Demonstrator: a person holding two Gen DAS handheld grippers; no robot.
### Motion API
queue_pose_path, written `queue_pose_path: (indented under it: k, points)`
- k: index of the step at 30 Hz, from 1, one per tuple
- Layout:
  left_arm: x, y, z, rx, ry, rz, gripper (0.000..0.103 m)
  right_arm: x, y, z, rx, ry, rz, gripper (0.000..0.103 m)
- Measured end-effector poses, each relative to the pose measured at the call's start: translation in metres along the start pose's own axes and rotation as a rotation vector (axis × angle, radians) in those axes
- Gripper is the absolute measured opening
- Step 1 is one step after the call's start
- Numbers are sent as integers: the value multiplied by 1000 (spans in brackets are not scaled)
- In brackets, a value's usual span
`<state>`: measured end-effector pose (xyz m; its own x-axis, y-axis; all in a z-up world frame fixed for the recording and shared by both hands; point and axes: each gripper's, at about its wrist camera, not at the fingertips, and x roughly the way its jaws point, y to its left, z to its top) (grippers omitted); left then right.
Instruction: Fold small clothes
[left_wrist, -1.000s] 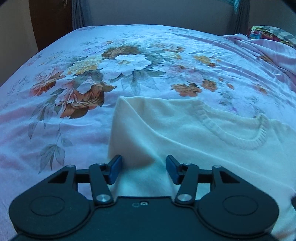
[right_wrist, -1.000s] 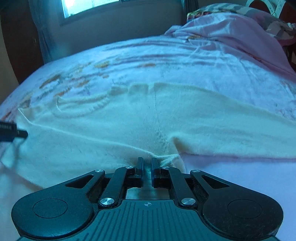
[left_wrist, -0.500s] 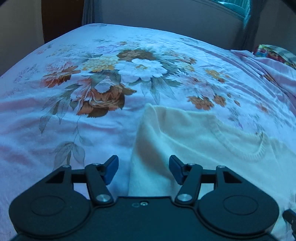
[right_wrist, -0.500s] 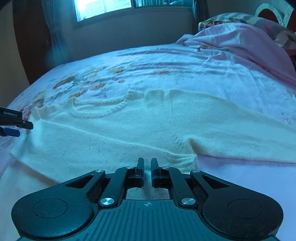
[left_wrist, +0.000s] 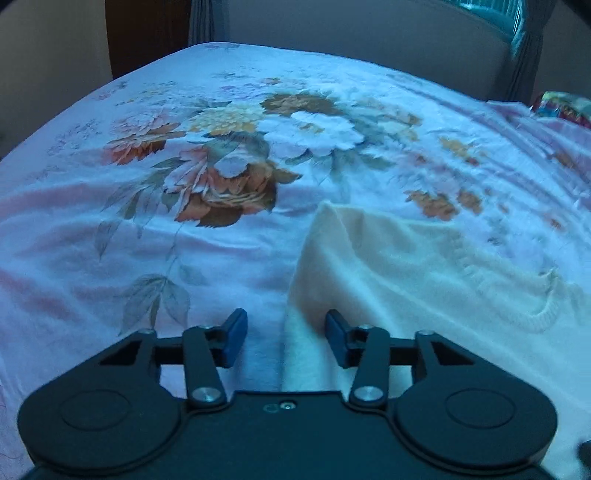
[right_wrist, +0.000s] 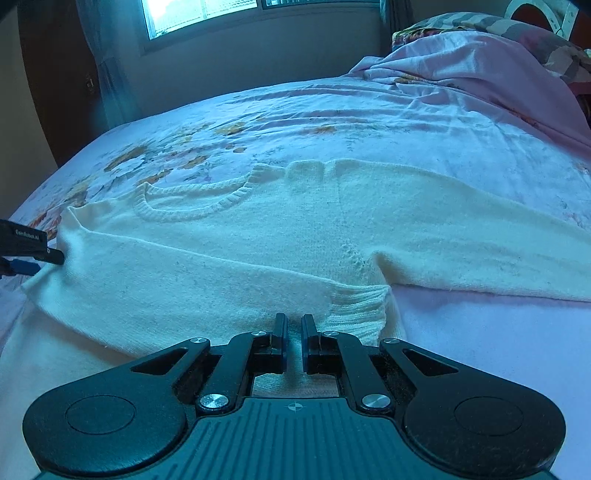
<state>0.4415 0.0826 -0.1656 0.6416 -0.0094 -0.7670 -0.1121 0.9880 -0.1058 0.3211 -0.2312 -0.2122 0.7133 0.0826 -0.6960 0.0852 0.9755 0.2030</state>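
A cream knitted sweater (right_wrist: 258, 240) lies on the bed, its ribbed neckline (right_wrist: 192, 206) facing away and one sleeve (right_wrist: 480, 266) stretched to the right. A folded layer with a ribbed cuff (right_wrist: 358, 306) lies across its front. My right gripper (right_wrist: 293, 332) sits low at that cuff, jaws nearly closed with a narrow gap; whether cloth is pinched I cannot tell. My left gripper (left_wrist: 282, 332) is open, straddling the sweater's (left_wrist: 406, 280) left edge. Its tip also shows at the far left of the right wrist view (right_wrist: 33, 251).
The bed carries a pale floral sheet (left_wrist: 221, 166). A bunched pink blanket (right_wrist: 480, 74) and patterned pillows (right_wrist: 517, 26) lie at the back right. A window (right_wrist: 199, 14) and dark curtains stand behind the bed's far edge.
The left gripper has slid left to the sweater's edge and stayed open. The right gripper has drawn back a little and its jaws have parted slightly at the cuff.
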Motion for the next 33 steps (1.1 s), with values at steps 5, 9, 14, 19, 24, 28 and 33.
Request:
queue_pose_path:
  k: [5,9,14,19,24,28,33]
  points:
    - [-21,-23,-17,149,22,-142,42,2,-2,-1,3,-10,8,5]
    - [14,-28,-20,205,57,-132,44,2,-2,-3,7,-17,9,5]
    - [45,-31,12,218,38,-98,73,3,-4,-2,19,-13,19,5]
    - [48,-14,18,134,36,-73,78,1,-5,-3,14,-17,22,5]
    - [6,-10,-3,174,-9,-133,72,-11,1,2,12,-61,19,5]
    - [9,-18,-29,237,22,-102,75,-1,7,1,5,-9,21,5]
    - [-5,-4,-27,157,5,-87,68,-9,6,7,9,-16,27,5]
